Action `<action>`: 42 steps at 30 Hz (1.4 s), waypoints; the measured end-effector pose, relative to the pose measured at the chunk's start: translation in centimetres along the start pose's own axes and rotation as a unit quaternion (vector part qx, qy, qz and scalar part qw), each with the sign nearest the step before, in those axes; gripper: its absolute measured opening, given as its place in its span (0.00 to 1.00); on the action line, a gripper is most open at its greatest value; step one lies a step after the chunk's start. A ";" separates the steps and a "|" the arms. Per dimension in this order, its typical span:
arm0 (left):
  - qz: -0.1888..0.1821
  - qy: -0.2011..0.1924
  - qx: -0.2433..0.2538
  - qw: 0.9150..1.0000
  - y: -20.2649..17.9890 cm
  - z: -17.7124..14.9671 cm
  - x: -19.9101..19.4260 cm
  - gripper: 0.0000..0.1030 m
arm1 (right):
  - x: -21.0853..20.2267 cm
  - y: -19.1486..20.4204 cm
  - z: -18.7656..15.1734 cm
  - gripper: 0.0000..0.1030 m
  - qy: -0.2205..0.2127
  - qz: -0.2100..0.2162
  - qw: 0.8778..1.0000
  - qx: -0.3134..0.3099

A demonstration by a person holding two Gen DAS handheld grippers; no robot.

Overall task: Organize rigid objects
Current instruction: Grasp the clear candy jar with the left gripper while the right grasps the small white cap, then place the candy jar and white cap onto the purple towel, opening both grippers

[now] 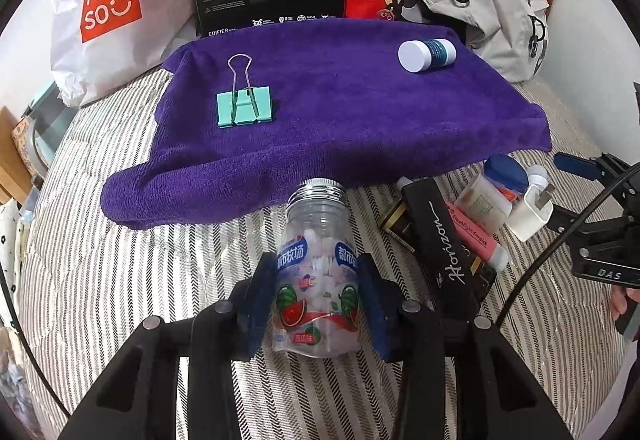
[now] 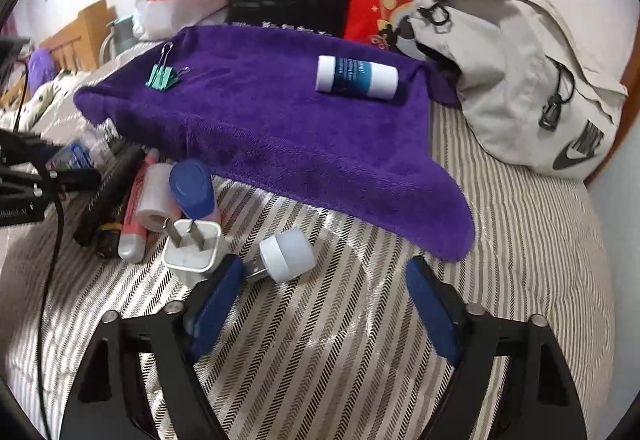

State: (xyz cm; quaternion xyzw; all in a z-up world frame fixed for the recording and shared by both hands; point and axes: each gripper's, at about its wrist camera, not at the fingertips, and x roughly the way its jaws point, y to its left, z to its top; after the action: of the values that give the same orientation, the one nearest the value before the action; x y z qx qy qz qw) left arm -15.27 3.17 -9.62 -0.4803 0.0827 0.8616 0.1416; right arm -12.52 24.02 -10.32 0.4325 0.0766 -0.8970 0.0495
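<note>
Striped grey-and-cream bed (image 2: 340, 340), purple terry towel (image 2: 280, 128) spread on it, beige fabric backpack (image 2: 520, 88), white plug adapter (image 2: 194, 246), small white-capped cylinder (image 2: 286, 254), black flat box (image 1: 444, 236)

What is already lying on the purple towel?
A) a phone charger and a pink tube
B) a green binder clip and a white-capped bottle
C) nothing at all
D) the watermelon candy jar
B: the green binder clip and the white-capped bottle lie on the purple towel, while the candy jar sits in the left tongs over the striped bedding.

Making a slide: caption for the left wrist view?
Left gripper holds a clear bottle before a purple towel bearing a green clip.
</note>
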 end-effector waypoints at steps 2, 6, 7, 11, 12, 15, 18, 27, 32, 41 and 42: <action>0.001 0.000 -0.001 1.000 0.0 0.0 0.0 0.38 | 0.1 -0.3 0.0 0.68 -0.002 0.018 1.000 0.006; 0.000 0.000 0.000 1.000 0.2 0.0 0.0 0.38 | 0.5 -0.6 0.4 0.60 -0.002 0.031 0.999 0.005; 0.001 0.000 0.000 1.000 0.2 0.0 0.0 0.38 | 0.5 -0.5 0.6 0.56 -0.001 0.034 0.999 0.002; 0.002 0.000 -0.001 1.000 0.1 0.1 0.0 0.38 | 0.5 0.2 0.8 0.40 0.007 0.039 0.999 -0.001; 0.002 0.000 -0.002 1.000 0.1 0.1 0.0 0.38 | 0.4 0.3 0.7 0.39 0.007 0.039 0.999 0.002; 0.004 0.000 -0.003 1.000 0.1 0.1 0.1 0.39 | 0.4 0.2 0.5 0.35 0.004 0.046 0.999 0.020; 0.005 -0.005 -0.005 1.000 0.0 0.0 0.1 0.38 | 0.3 -0.1 0.4 0.35 0.010 0.045 0.998 0.036; -0.017 -0.011 -0.030 0.999 1.2 -0.8 -0.7 0.38 | -0.8 -1.4 -0.1 0.35 0.037 0.027 0.997 0.063; -0.021 -0.007 -0.046 0.999 2.3 -0.9 -1.2 0.38 | -1.6 -1.8 -0.1 0.35 0.034 0.032 0.996 0.075; -0.020 -0.023 -0.060 0.998 3.4 0.4 -3.3 0.38 | -2.7 -1.7 0.9 0.35 0.025 0.039 0.996 0.075; -0.018 -0.025 -0.059 0.998 3.5 0.6 -3.5 0.38 | -2.8 -1.8 1.1 0.35 0.023 0.041 0.996 0.074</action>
State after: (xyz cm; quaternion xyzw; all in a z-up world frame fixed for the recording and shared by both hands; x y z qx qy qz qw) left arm -15.18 -0.49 -6.30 -0.4675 0.0193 0.8741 0.1305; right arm -11.91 25.62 -7.26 0.4585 -0.0066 -0.8871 0.0518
